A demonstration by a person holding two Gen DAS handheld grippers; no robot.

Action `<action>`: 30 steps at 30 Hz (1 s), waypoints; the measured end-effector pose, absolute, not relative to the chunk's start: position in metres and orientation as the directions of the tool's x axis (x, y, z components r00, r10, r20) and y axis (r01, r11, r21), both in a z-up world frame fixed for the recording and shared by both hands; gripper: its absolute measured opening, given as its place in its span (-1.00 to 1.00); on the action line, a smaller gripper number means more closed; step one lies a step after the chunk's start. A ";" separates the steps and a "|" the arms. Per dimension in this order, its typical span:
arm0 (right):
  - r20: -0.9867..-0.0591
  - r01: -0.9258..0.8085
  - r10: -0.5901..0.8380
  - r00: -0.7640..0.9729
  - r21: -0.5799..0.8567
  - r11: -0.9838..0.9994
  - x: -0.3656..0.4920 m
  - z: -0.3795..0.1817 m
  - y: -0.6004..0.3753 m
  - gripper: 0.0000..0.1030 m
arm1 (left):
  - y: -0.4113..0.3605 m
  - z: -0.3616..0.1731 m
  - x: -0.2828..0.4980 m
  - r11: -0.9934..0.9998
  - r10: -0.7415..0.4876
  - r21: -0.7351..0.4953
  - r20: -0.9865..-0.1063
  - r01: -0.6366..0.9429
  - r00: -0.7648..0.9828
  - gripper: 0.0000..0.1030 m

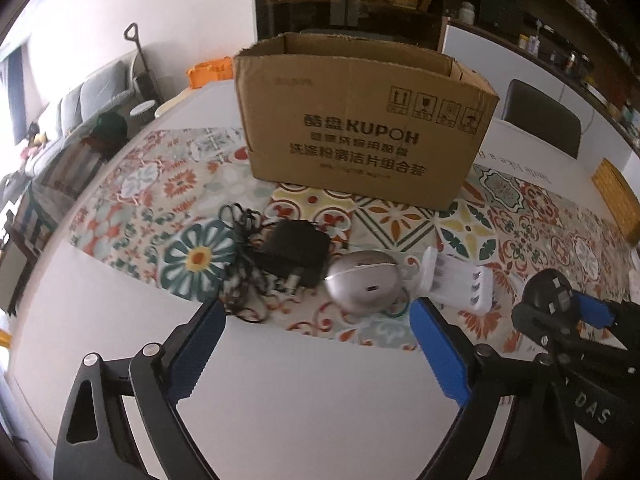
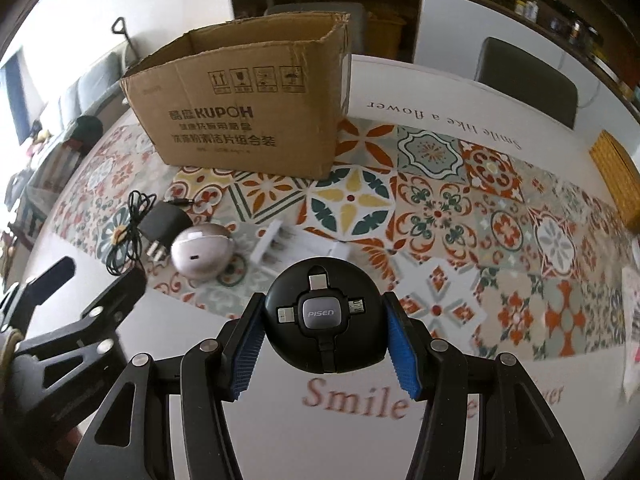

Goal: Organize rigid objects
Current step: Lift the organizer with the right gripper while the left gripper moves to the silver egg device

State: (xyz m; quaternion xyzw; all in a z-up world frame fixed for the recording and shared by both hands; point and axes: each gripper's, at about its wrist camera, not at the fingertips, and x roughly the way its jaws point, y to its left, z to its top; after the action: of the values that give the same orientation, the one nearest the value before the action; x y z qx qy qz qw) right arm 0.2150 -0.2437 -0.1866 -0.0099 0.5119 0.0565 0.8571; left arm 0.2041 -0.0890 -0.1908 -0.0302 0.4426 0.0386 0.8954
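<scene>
The right gripper (image 2: 325,346) has its jaws squeezed onto a round black cable reel with a grey PISEN button (image 2: 325,316), one blue pad on each side of it. The reel is held up above the near edge of the white worktop with a bright flower-tile mat (image 2: 436,204).

The left gripper (image 1: 316,354) has its jaws wide apart and holds nothing. It hangs above the bare white front part of the worktop.

Just past the left gripper, three things lie in a row on the mat. A black power plug with a tangled thin black cord (image 1: 290,258) is on the left. A shiny silver egg-shaped case (image 1: 364,282) is in the middle, just beside the plug. A white plastic battery charger (image 1: 460,280) is on the right, close to the silver case.

Behind them stands a big open brown cardboard box with KUPOH printed on it (image 1: 360,128). It sits upright on the mat, well apart from the small things.

A dark chair (image 2: 528,80) stands at the far side of the worktop.
</scene>
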 end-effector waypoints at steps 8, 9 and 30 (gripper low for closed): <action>-0.888 -0.188 0.126 0.443 0.045 0.981 0.234 -0.197 -0.268 0.10 | -0.112 -0.207 0.220 0.986 0.083 -0.025 -0.788 -0.167 0.611 0.67; -0.889 -0.199 0.133 0.437 0.049 0.979 0.237 -0.199 -0.270 0.10 | -0.114 -0.210 0.222 0.985 0.092 -0.019 -0.788 -0.174 0.608 0.67; -0.907 -0.242 0.204 0.369 0.118 0.963 0.261 -0.235 -0.283 0.10 | -0.128 -0.248 0.250 0.976 0.146 0.022 -0.810 -0.219 0.568 0.48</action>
State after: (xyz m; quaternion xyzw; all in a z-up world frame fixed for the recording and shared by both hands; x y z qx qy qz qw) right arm 0.2609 -0.2835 -0.2348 -0.0176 0.5453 0.1349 0.8271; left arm 0.2496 -0.1275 -0.2476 -0.0401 0.4530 0.1031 0.8846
